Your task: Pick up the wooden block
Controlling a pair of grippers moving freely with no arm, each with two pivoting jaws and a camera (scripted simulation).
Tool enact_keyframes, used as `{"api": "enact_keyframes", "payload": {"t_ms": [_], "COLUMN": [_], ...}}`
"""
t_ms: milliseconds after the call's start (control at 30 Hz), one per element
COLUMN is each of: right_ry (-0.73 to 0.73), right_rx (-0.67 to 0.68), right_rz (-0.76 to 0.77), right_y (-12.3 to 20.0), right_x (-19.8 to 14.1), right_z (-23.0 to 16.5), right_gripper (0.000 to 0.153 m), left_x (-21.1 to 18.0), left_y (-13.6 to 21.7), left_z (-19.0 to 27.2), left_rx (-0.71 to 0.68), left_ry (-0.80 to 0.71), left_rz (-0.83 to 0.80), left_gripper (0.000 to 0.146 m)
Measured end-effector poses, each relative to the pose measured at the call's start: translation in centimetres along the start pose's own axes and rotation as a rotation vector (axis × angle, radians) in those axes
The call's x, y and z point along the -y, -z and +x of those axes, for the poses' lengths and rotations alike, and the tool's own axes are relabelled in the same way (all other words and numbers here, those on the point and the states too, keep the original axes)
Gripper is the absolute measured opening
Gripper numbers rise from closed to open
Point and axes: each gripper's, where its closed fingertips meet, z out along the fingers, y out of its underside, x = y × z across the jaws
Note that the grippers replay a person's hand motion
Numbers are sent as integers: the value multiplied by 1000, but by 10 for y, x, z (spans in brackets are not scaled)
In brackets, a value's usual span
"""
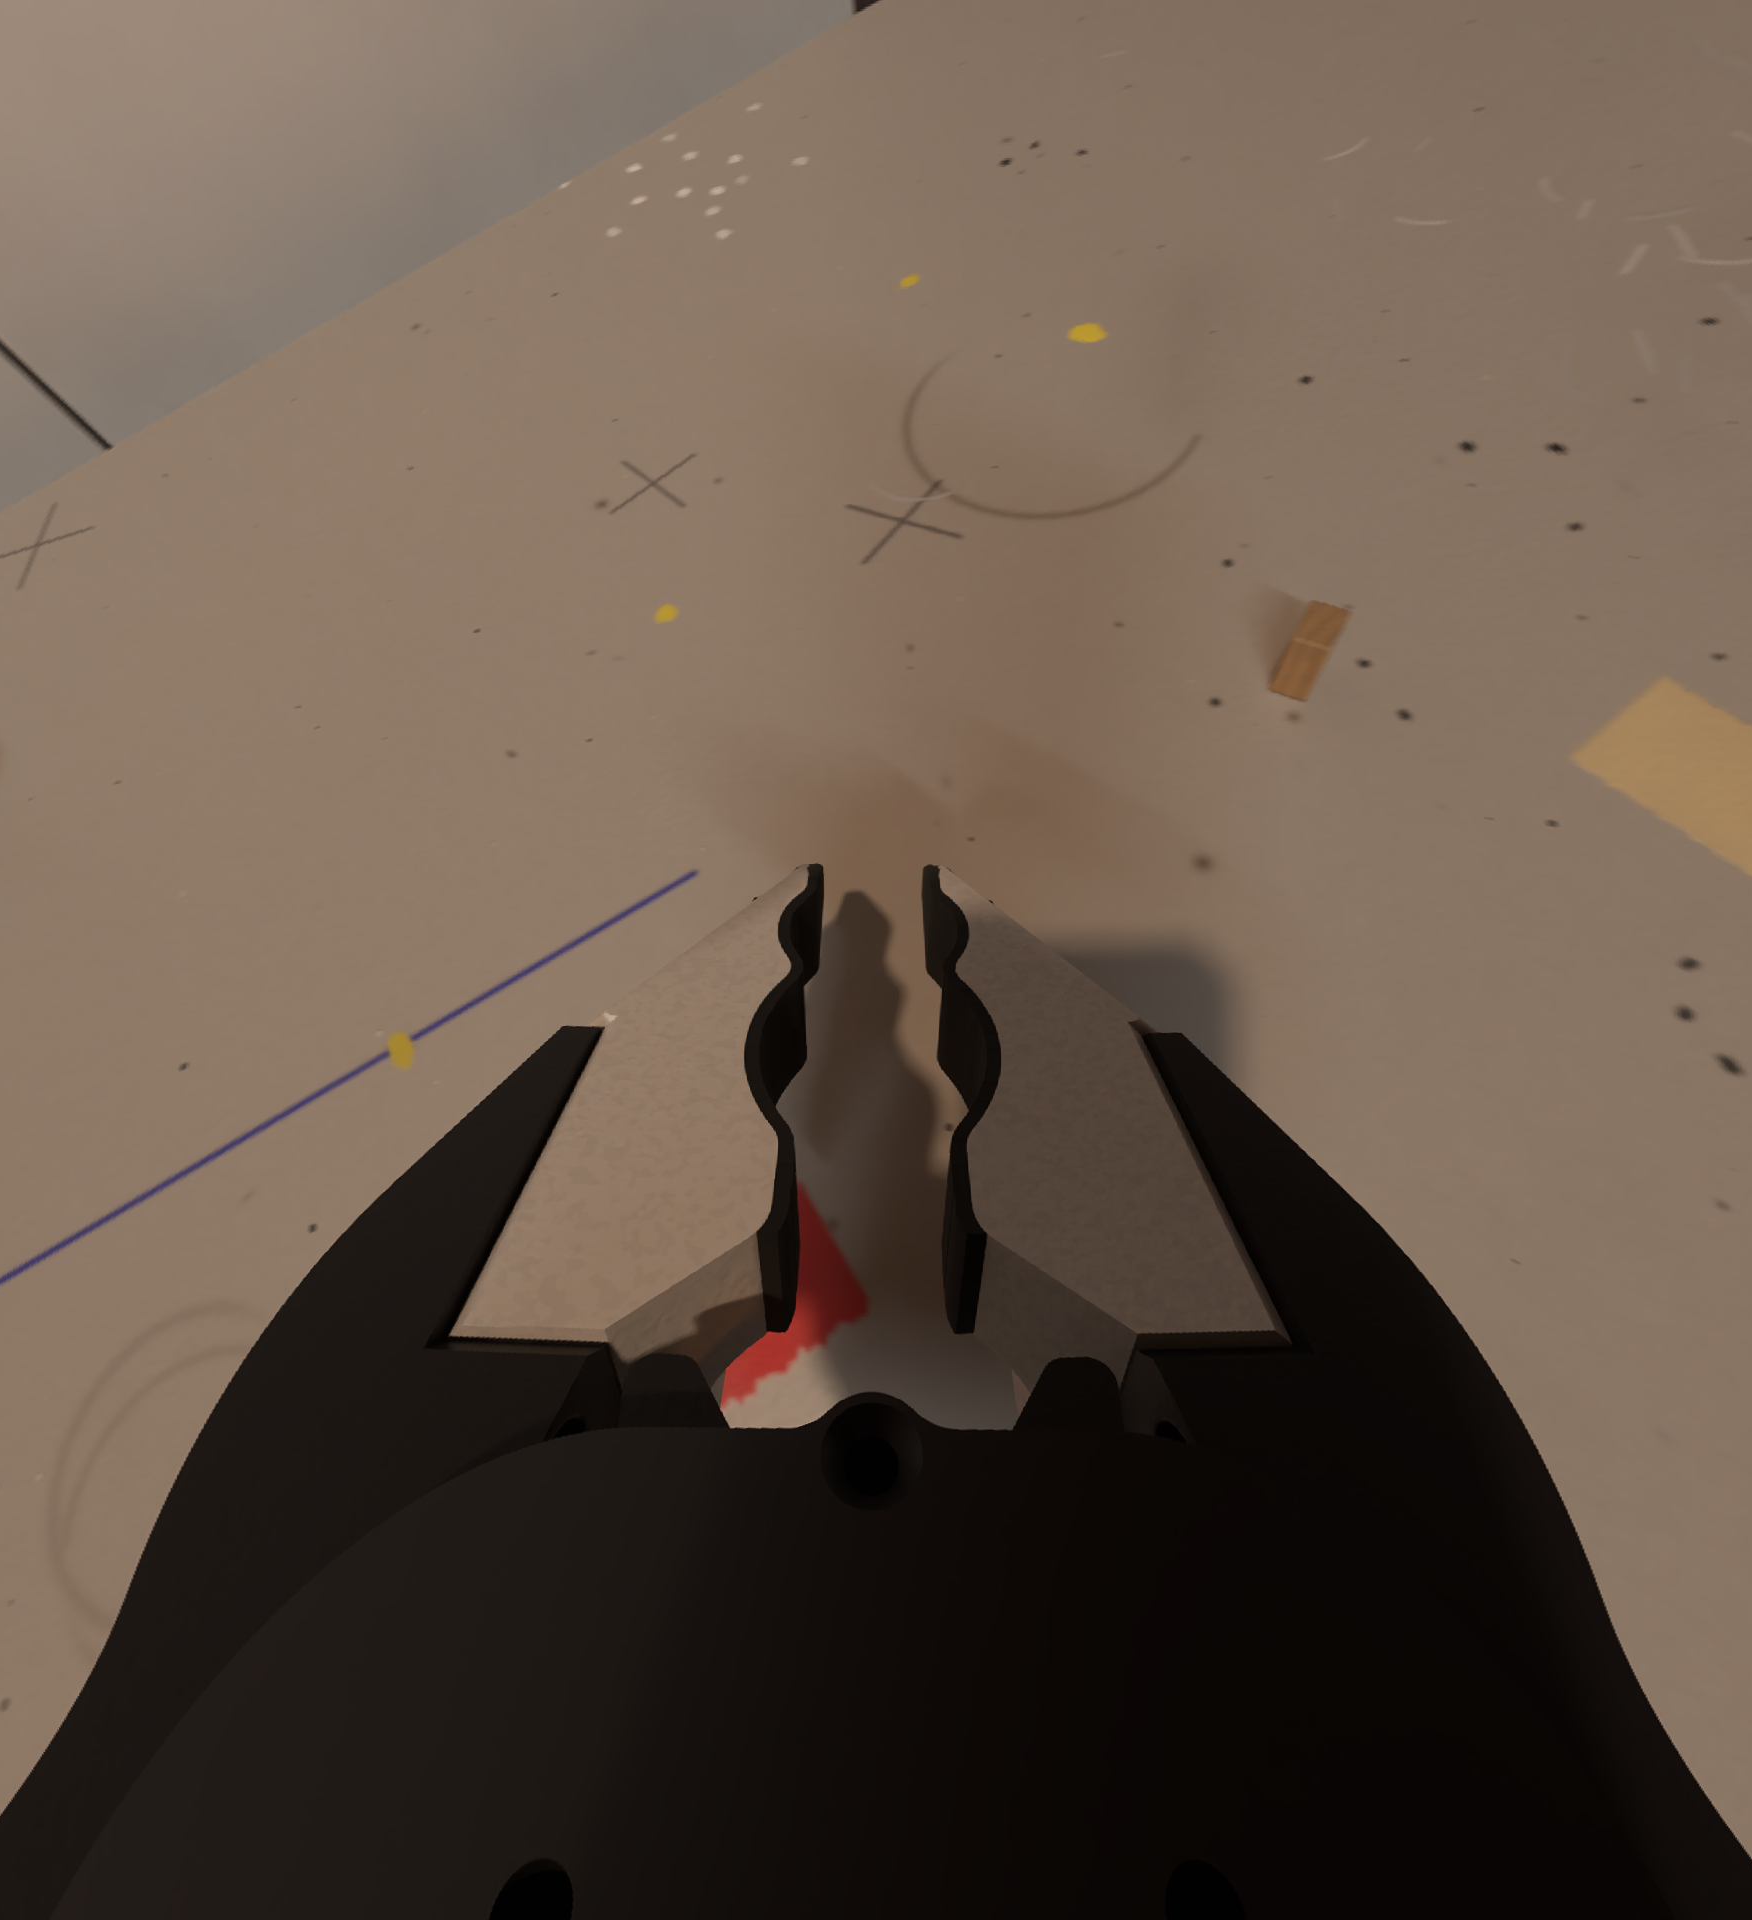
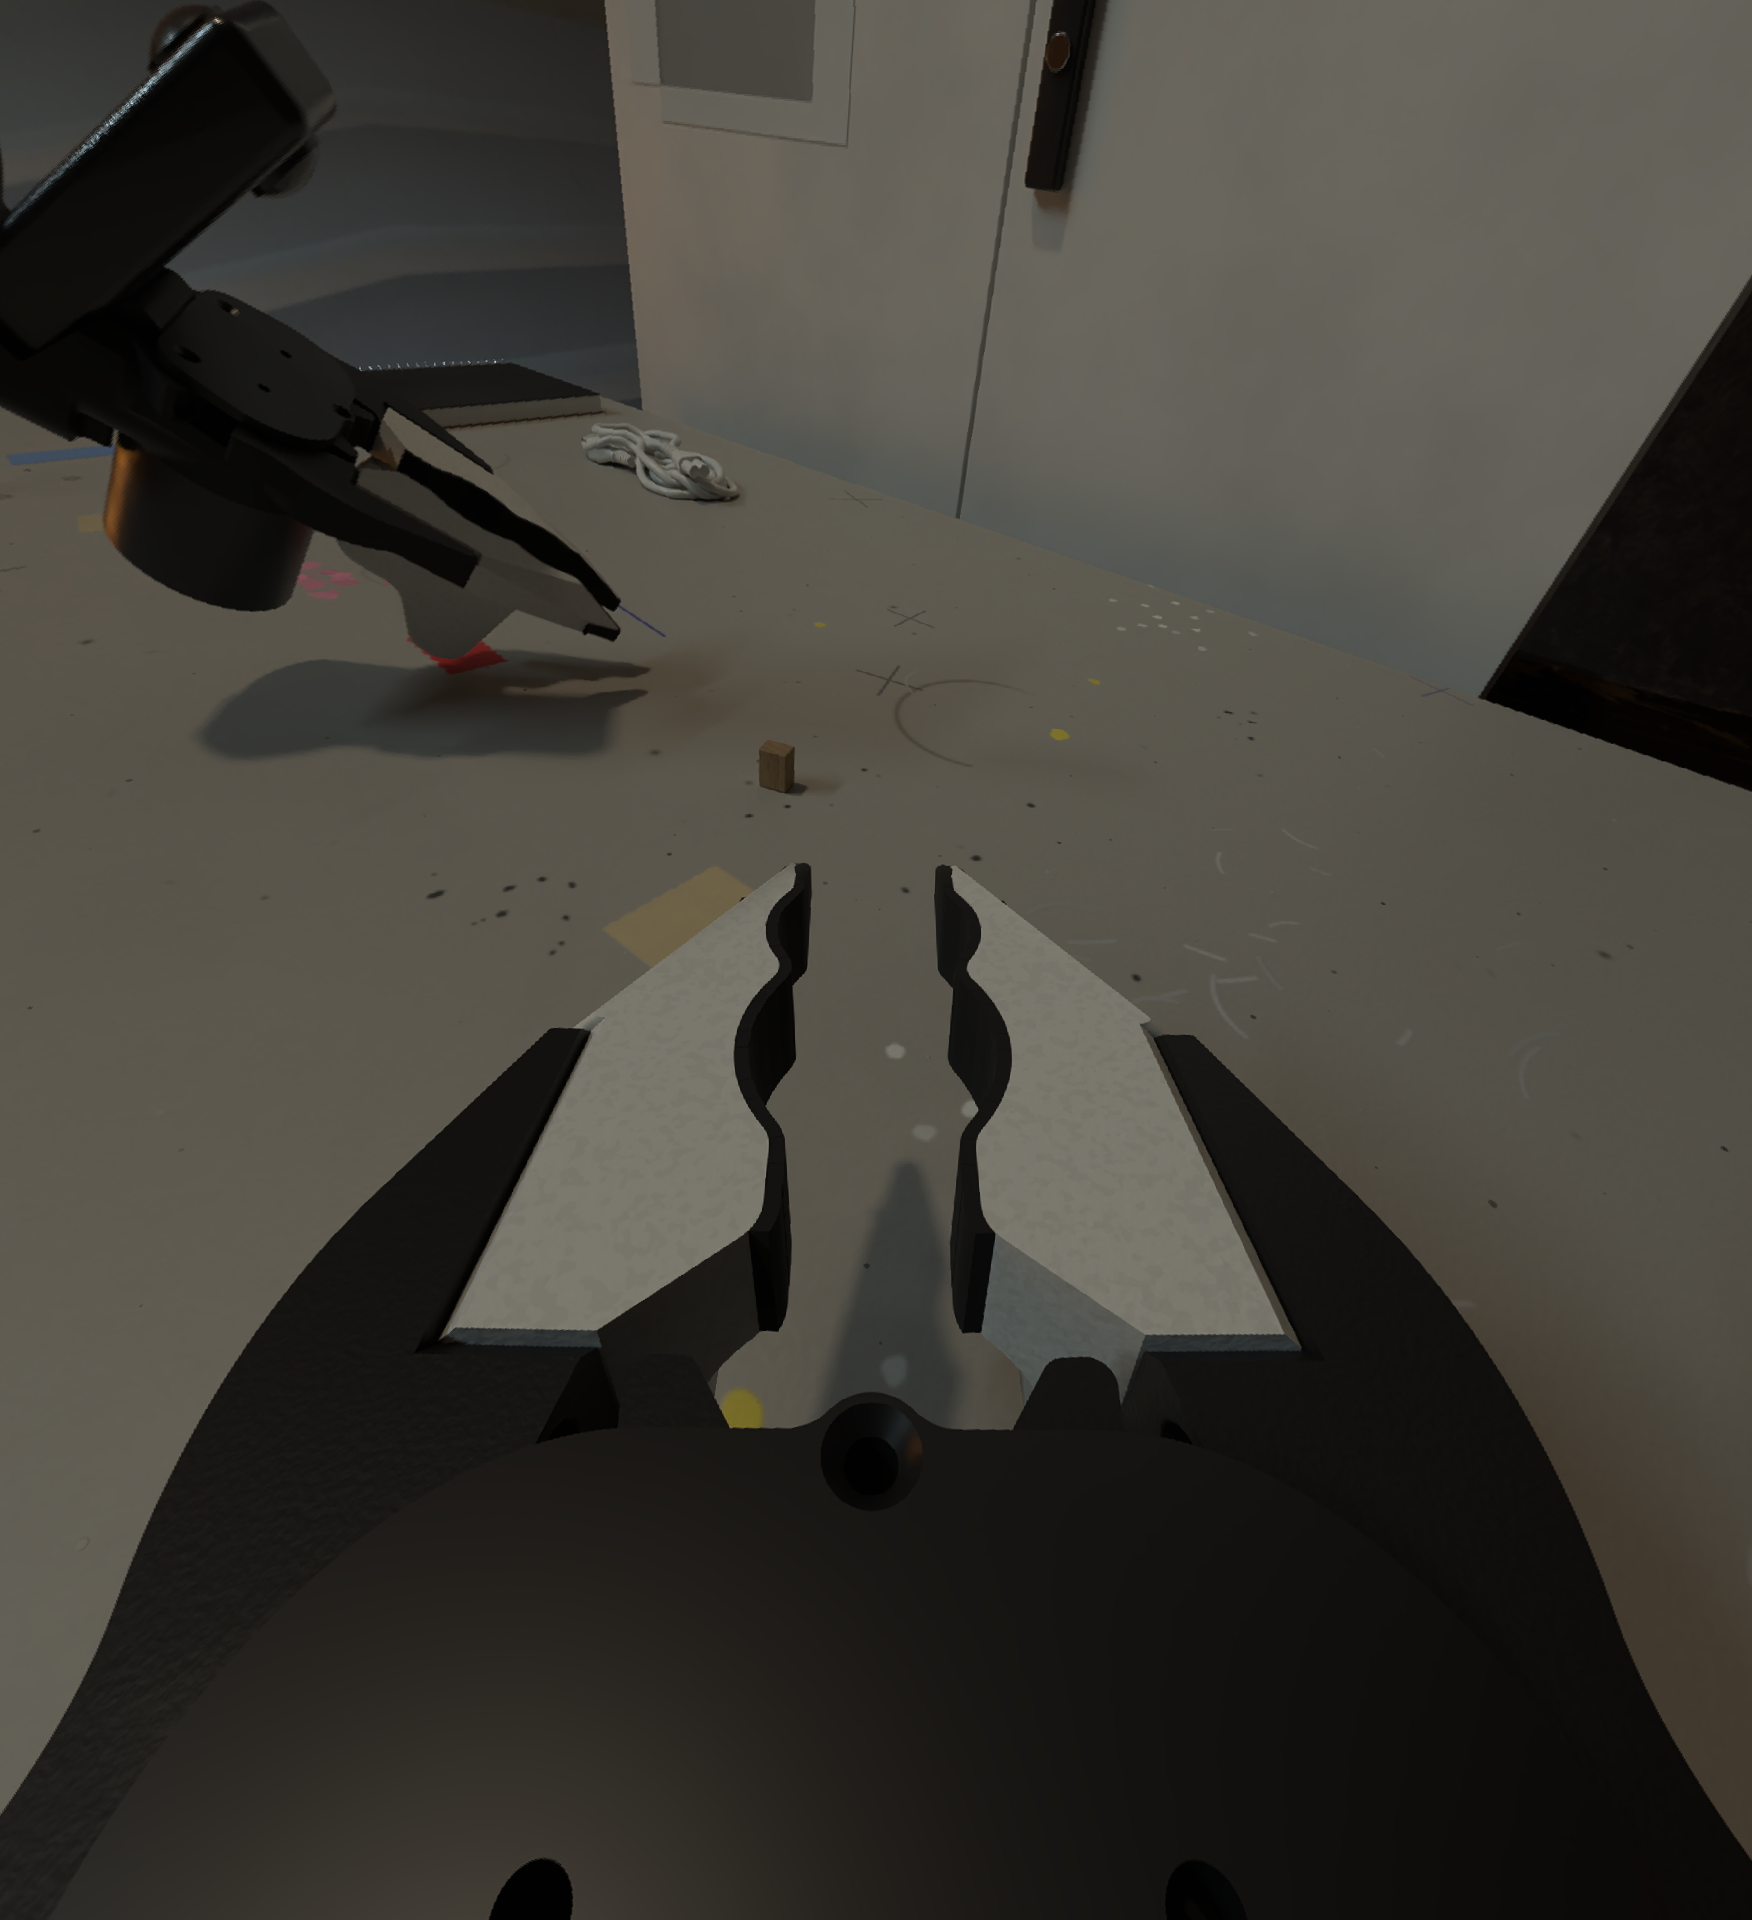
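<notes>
The wooden block (image 1: pixel 1308 648) is small and light brown and stands on the grey-brown table (image 1: pixel 436 727). In the left wrist view it lies ahead and to the right of my left gripper (image 1: pixel 872 873), which is open and empty just above the table. In the right wrist view the block (image 2: pixel 777 766) stands a short way ahead and slightly left of my right gripper (image 2: pixel 872 873), which is open and empty. The left gripper also shows in the right wrist view (image 2: pixel 602 613), to the left of the block and apart from it.
A tan tape patch (image 1: pixel 1703 784) lies right of the block; it also shows in the right wrist view (image 2: pixel 674 914). A coiled white cord (image 2: pixel 659 462) and a dark flat slab (image 2: pixel 498 395) lie at the far edge. A black cylinder (image 2: pixel 202 540) stands at left. Wall panels (image 2: pixel 1267 312) rise behind.
</notes>
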Motion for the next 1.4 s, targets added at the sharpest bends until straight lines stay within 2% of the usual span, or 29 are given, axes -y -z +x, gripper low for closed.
{"api": "enact_keyframes", "payload": {"t_ms": [233, 367, 600, 867, 1000, 1233, 1400], "right_ry": [20, 42, 73, 92, 100, 102, 99], "right_rx": [16, 16, 10, 11, 18, 24, 32], "right_rz": [-8, -11, -14, -19, -32, -42, -49], "right_y": [0, 0, 1, 2, 1, 0, 0], "right_x": [0, 0, 1, 1, -1, -3, -5], "right_z": [-4, -6, -6, -6, -8, -9, -10], "right_gripper": [24, 24, 24, 24, 24, 24, 24], "left_x": [7, 19, 35, 36, 29, 31, 28], "left_y": [-13, -26, -43, -35, -48, -58, -59], "left_z": [-23, -18, 17, 91, 103, 99, 99], "left_rx": [47, 28, -75, -324, -330, -356, -396], "left_ry": [-3, -47, -119, -196, -314, -332, -338], "left_rz": [8, 26, 33, 29, -50, -68, -101], "left_gripper": [1, 1, 3, 19, 23, 11, 9]}}
